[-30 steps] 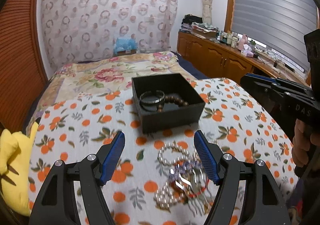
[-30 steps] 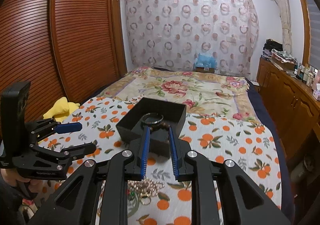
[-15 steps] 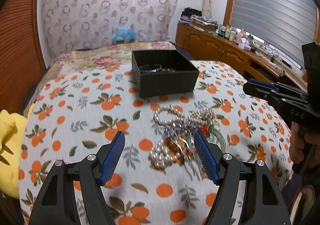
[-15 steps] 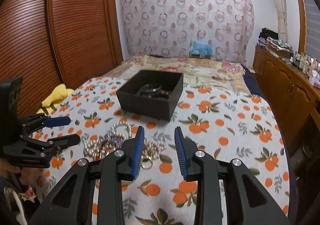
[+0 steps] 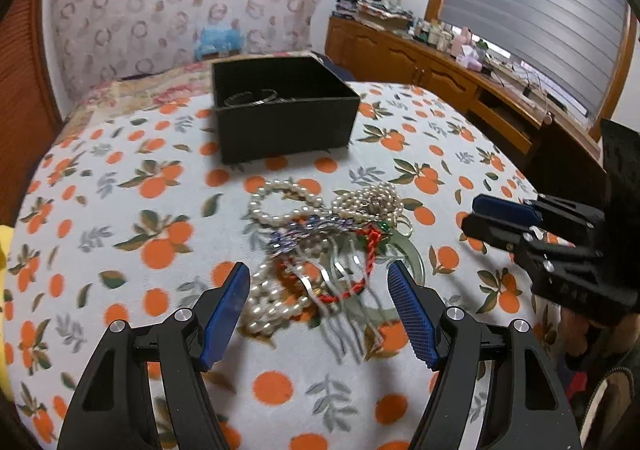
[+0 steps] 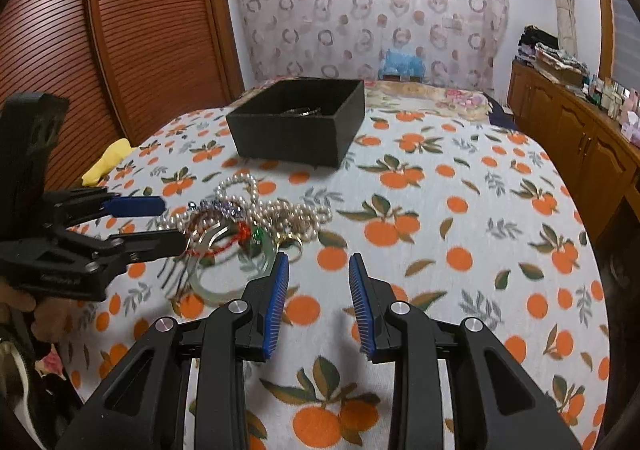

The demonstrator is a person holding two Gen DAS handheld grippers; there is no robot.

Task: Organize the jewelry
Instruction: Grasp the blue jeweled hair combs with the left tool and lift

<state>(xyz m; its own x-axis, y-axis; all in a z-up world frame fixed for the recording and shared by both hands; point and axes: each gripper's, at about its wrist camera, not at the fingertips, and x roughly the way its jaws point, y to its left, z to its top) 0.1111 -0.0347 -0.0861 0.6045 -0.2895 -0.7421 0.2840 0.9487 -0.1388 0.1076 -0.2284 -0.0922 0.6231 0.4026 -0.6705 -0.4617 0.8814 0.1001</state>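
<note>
Reaching for tangled jewelry on the bed.
Left gripper (image 5: 318, 314) fingers released, straddling the jewelry pile (image 5: 320, 238); right gripper (image 6: 318, 306) released; next, clamp one piece for the black box (image 5: 280, 110).

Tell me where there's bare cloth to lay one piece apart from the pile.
Free: cloth right of the jewelry pile, ahead of the right gripper, and cloth left of the pile. Crowded: between the left gripper fingers and in the gap before the box.

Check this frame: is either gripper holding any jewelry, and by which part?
Nothing is held. The left gripper is open above the jewelry pile, and the right gripper is open beside it with only the tablecloth between its fingers.
</note>
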